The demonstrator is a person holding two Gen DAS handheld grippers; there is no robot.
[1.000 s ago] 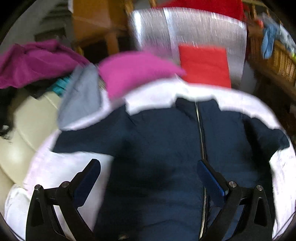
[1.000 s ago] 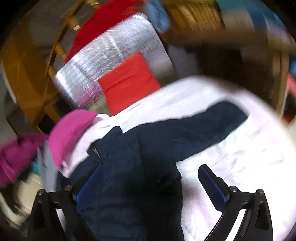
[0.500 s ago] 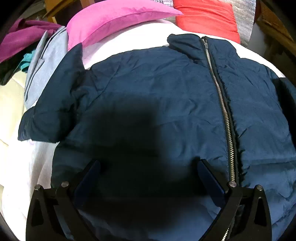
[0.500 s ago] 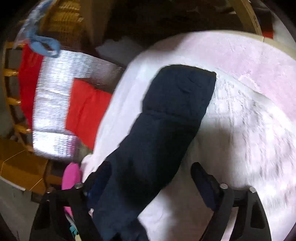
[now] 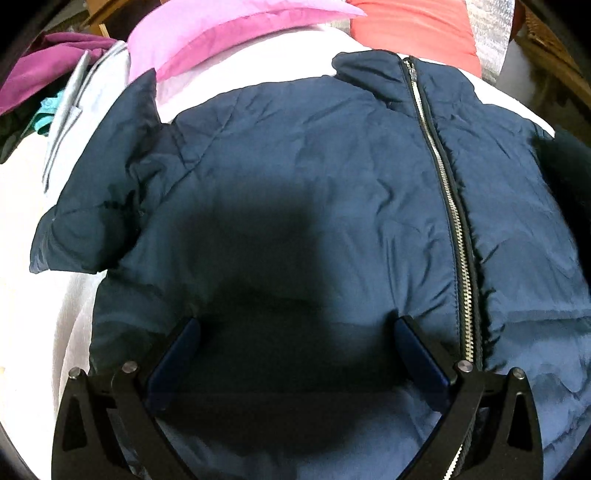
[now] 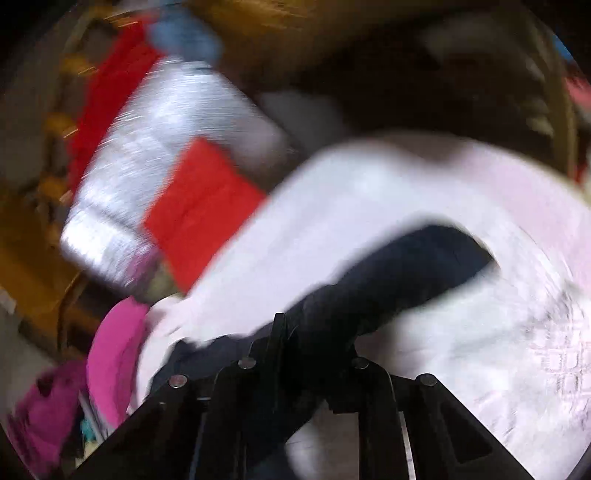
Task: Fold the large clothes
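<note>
Fold barely begun: navy jacket (image 5: 295, 192) lies flat, zipped, on the white bedcover (image 5: 280, 62); my right gripper (image 6: 314, 332) jaws just closed, pinching its sleeve (image 6: 399, 273); left gripper (image 5: 295, 332) jaws spread over the body; all folds left.

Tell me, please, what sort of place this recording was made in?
Probably a lived-in room at home: a navy jacket lies on a white bedcover, with a pink pillow and heaped clothes beside it.
</note>
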